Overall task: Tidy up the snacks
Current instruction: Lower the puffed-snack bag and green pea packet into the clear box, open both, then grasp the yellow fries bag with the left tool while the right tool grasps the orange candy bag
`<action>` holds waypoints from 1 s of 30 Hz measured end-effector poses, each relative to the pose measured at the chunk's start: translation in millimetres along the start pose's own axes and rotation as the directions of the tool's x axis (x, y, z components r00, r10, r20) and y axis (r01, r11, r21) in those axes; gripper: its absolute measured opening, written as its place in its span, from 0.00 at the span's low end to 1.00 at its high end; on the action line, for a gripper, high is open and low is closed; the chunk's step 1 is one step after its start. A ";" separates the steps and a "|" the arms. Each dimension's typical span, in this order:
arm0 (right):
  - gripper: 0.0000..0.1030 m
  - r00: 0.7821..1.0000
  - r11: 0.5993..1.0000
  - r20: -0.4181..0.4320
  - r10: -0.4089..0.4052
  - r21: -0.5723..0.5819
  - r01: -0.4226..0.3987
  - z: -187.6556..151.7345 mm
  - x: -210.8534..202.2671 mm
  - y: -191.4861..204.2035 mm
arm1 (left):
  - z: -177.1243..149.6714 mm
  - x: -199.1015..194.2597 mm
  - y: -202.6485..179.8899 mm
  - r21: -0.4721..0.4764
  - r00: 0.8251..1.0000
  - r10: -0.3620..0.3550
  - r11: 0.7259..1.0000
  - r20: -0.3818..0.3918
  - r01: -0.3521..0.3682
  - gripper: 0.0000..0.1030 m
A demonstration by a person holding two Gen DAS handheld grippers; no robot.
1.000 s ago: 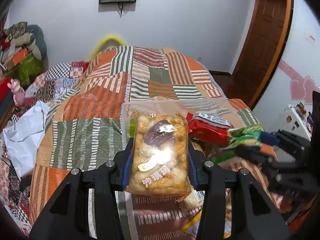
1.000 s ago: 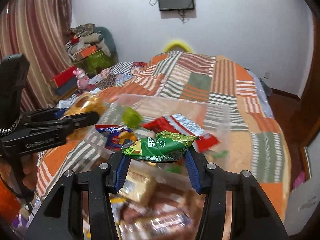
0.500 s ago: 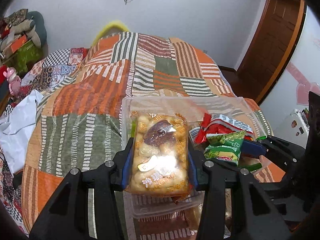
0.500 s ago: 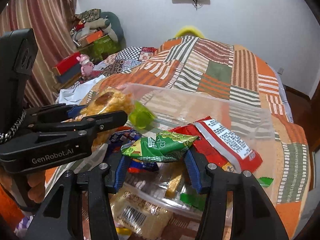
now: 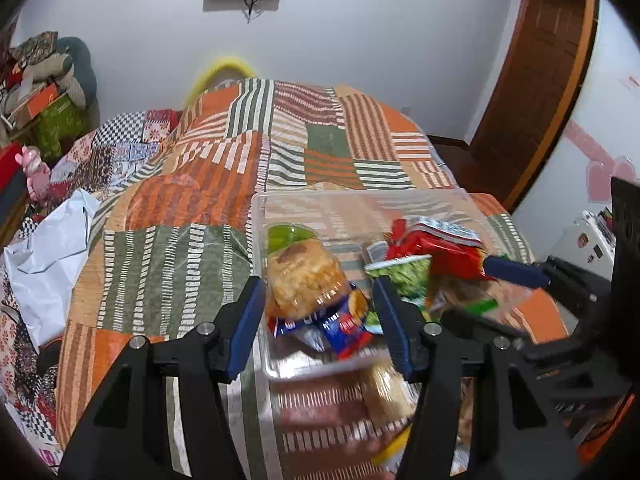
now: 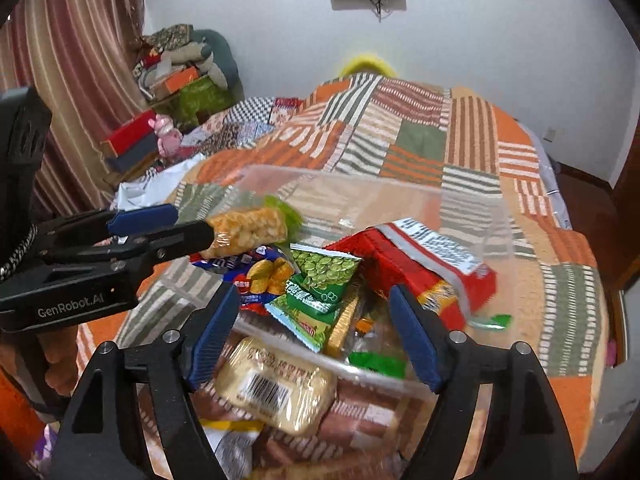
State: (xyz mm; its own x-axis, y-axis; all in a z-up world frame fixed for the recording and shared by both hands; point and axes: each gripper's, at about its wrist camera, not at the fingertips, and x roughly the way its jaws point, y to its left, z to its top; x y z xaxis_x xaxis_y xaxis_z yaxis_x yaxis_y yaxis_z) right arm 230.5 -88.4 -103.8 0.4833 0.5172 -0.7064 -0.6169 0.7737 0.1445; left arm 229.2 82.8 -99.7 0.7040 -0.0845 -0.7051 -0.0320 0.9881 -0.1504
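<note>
A clear plastic bin sits on the patchwork bed and holds snacks. My left gripper is open at the bin's near left edge; the yellow peanut bag lies loose in the bin just beyond it. My right gripper is open over the bin's near edge; the green pea packet lies in the bin beside a red packet and a blue packet. The left gripper shows in the right wrist view.
More snacks lie on the bed in front of the bin, among them a beige barcoded pack. A white plastic bag lies on the bed's left side. Boxes and clutter stand at the far left; a wooden door is on the right.
Both grippers opened over the bin. The peanut bag dropped out of the left gripper and the green pea packet out of the right, both into the bin.
</note>
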 end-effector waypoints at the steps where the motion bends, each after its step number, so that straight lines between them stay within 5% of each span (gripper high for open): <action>1: 0.79 1.000 1.000 0.012 -0.004 -0.005 0.004 -1.3 -7.1 0.9 | -1.8 -4.9 -1.6 0.005 1.000 -0.001 1.000 0.005 0.001 0.59; 13: 0.81 0.998 0.999 0.047 -0.039 0.015 0.038 -37.9 -54.7 0.6 | -48.0 -53.7 -23.8 0.043 0.999 -0.039 0.998 -0.001 0.039 0.75; 30: 0.82 0.996 0.992 -0.087 -0.019 0.120 0.030 -127.3 -64.0 -1.5 | -107.4 -20.6 -63.7 0.077 0.987 -0.071 0.994 -0.142 0.083 0.82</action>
State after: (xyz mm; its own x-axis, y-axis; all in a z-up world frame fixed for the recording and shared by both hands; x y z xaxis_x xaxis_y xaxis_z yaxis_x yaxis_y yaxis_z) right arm 121.4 -169.2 -147.1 0.4389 0.4684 -0.7668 -0.5230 0.8271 0.2059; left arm 140.5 7.8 -150.1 0.5964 -0.1719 -0.7841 0.0809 0.9847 -0.1543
